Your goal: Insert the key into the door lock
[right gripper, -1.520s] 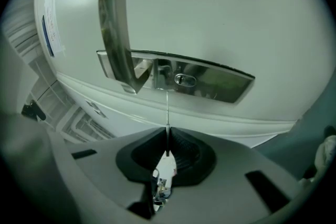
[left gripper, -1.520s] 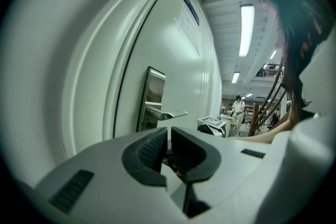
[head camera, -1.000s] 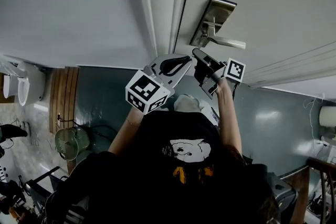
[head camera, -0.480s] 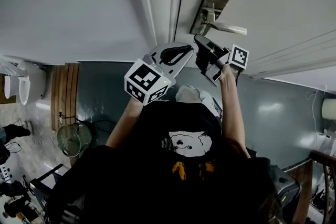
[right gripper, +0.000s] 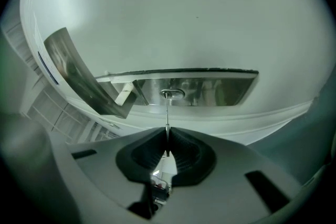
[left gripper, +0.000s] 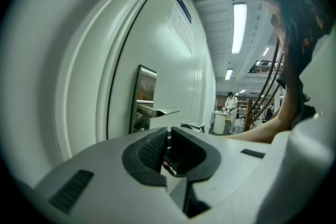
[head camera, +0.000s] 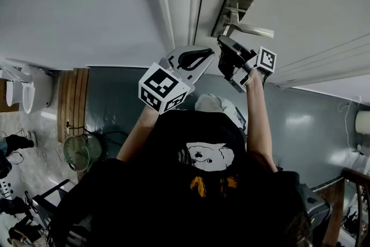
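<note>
The steel lock plate (head camera: 236, 4) with its lever handle (head camera: 254, 30) is on the white door (head camera: 300, 3). My right gripper (head camera: 227, 55) sits just under the handle, shut on the key (right gripper: 167, 126). In the right gripper view the thin key blade runs edge-on from the jaws up to the keyhole (right gripper: 172, 94) in the plate (right gripper: 220, 89); its tip meets the slot, depth unclear. The handle (right gripper: 84, 78) slants away at the left. My left gripper (head camera: 193, 58) hovers beside the right one, left of it, shut with nothing in it. The left gripper view shows the plate (left gripper: 145, 93) and handle (left gripper: 160, 110) side-on.
The white door frame (head camera: 179, 3) runs just left of the lock. Below are a teal floor (head camera: 110, 101), a wooden slatted board (head camera: 70, 104) and a round fan (head camera: 78, 153) at the left. A person (left gripper: 230, 105) stands far off in the hall.
Both grippers have moved up a little toward the lock; the right one with the key has closed in under the handle. The left stays shut beside it.
</note>
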### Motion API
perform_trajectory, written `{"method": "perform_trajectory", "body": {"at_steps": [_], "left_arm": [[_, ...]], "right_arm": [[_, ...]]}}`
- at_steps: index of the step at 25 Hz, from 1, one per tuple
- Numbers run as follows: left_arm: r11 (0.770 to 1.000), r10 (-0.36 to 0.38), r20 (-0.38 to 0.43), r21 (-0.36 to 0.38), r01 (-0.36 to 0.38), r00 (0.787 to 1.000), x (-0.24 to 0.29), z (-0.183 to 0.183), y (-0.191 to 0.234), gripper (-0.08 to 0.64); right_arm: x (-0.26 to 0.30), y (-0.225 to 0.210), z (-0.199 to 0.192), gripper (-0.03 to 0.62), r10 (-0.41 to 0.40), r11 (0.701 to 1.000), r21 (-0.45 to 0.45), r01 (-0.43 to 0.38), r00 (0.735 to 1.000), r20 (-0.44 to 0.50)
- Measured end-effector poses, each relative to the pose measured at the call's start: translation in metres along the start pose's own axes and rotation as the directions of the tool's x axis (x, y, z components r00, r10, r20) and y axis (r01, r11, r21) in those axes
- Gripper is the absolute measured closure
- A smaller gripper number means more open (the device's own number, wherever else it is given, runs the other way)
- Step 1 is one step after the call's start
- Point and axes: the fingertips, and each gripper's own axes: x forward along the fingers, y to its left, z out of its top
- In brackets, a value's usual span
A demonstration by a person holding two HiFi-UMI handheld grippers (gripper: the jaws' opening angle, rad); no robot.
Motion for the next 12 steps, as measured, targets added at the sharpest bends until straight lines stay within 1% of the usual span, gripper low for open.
{"method": "perform_trajectory", "body": {"at_steps": [3,8,12], "left_arm": [[1.000,0.001,-0.002,0.000,-0.001,1.000,0.001,0.000,0.001,0.534],[1.000,-0.001,-0.010,0.001,0.001,1.000,0.001,-0.002,0.000,0.534],[1.000,-0.002,-0.017,0.001,0.002,1.000,0.003,-0.005,0.001,0.534]], "right_arm": [[-0.005,0.000,0.002,0.568,0.027,0.999,0.028,-0.027,1.000,0.010],[-0.012,0.001,0.005,0.569,0.032,0.999,0.038,-0.033,0.999,0.021],[-0.023,0.000,0.010,0.569,0.046,0.997,0.054,-0.050,0.997,0.058]]}}
